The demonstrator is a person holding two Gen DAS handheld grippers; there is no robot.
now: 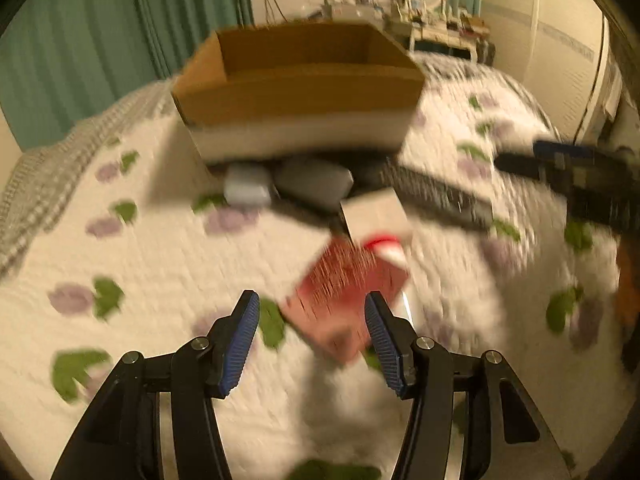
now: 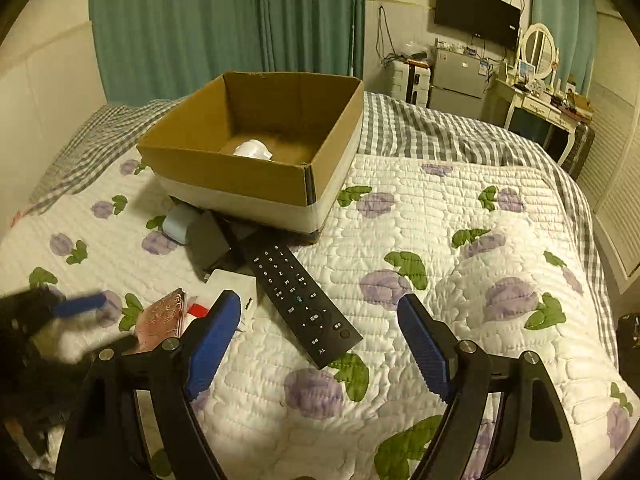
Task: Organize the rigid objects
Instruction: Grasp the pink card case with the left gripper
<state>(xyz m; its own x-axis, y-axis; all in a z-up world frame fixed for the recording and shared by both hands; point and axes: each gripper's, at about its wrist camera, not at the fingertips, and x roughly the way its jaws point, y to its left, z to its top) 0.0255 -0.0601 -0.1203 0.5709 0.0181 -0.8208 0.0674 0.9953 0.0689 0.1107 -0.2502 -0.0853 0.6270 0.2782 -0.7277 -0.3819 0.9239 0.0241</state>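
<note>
Red card pack [image 1: 344,300] between parted left gripper [image 1: 312,344] jaws

Box [image 2: 256,160] on bed [image 2: 460,280]; remote [image 2: 304,300] before box

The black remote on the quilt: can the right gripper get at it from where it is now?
Probably yes. The right gripper is open, and the black remote lies flat on the quilt just ahead with nothing on top; only its far end nears the cardboard box.
</note>
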